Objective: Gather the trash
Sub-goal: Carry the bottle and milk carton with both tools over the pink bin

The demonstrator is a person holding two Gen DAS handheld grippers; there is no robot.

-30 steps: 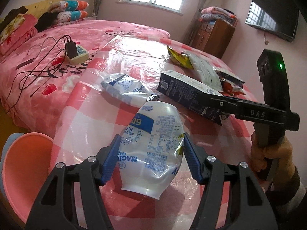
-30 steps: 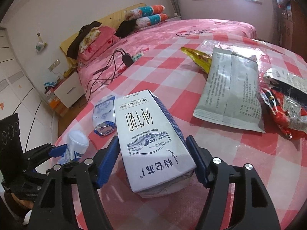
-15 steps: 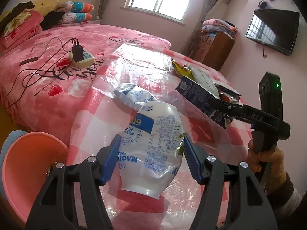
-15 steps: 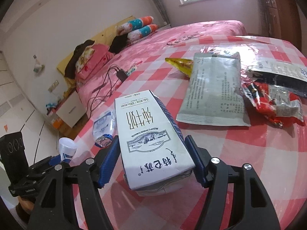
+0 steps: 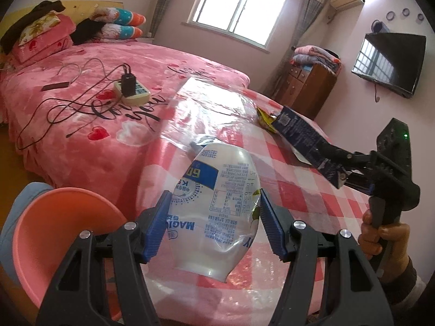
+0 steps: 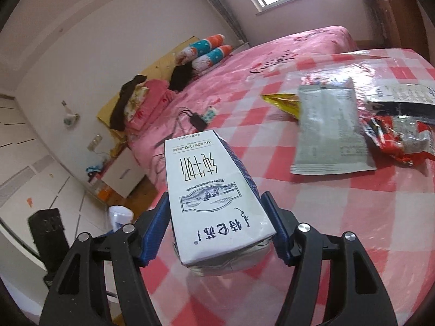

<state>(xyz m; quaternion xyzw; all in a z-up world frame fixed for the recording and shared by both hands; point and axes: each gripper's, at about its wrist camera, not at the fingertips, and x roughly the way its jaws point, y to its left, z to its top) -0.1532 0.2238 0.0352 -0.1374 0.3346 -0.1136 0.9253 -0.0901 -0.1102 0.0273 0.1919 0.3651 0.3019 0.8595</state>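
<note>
Change over the last second. The right tool (image 6: pixel 218 224), clamped on the milk carton (image 6: pixel 214 198), has lifted it off the checked surface (image 6: pixel 339 217); in the left wrist view the carton (image 5: pixel 307 142), earlier lying flat, now hangs tilted in the air, far end raised, in front of the yellow wrapper (image 5: pixel 265 118). The left tool (image 5: pixel 213 226), gripping the crushed white bottle (image 5: pixel 217 212), has drawn back towards the near edge of the surface: the bottle now hides most of the small white-and-blue pouch (image 5: pixel 202 140), and more of the pink basin (image 5: pixel 58 247) is in view at lower left.
</note>
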